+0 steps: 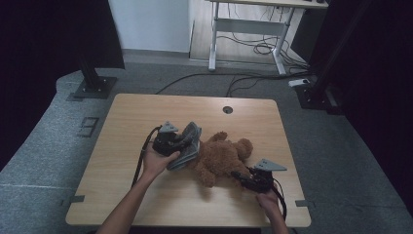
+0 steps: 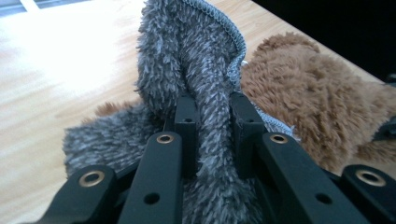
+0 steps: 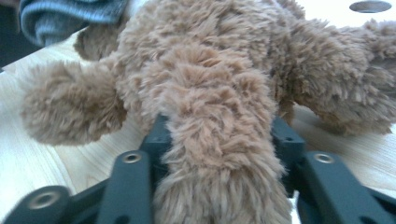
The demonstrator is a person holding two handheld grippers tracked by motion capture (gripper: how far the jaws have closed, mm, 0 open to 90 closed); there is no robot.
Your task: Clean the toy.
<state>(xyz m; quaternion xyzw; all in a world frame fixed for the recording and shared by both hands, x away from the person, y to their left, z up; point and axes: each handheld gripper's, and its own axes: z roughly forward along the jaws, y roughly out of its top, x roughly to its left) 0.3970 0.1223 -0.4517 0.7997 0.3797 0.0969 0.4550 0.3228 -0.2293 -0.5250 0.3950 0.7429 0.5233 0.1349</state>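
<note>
Two grippers work a brown teddy bear lying at table centre: the left gripper, at the bear's nine o'clock, clamps the grey fleece garment; the right gripper, at four o'clock, brackets its leg. Judging by this, undressing is underway; next, draw the garment clear.

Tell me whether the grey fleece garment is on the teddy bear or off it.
Mostly off. The grey fleece garment hangs bunched at the teddy bear's left end, pinched in the left gripper; the bear's brown body lies bare.
</note>
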